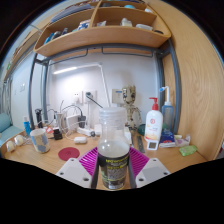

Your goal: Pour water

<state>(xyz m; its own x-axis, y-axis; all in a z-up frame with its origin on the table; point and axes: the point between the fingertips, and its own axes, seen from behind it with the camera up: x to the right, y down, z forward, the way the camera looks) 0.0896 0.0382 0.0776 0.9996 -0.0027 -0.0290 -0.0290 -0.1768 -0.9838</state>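
Note:
A clear plastic bottle [112,150] with a dark label and a white cap stands upright between my fingers, lifted above the wooden desk [190,155]. My gripper [113,166] is shut on the bottle, both magenta pads [89,160] pressing its sides at the label. A small cup [39,139] stands on the desk to the left, beyond the fingers. The bottle's lower part is hidden below the fingers.
A white pump bottle [153,127] with a red top stands ahead to the right. A red round coaster [68,154] lies left of the fingers. Small bottles and clutter line the back of the desk. A wooden shelf [100,38] hangs overhead.

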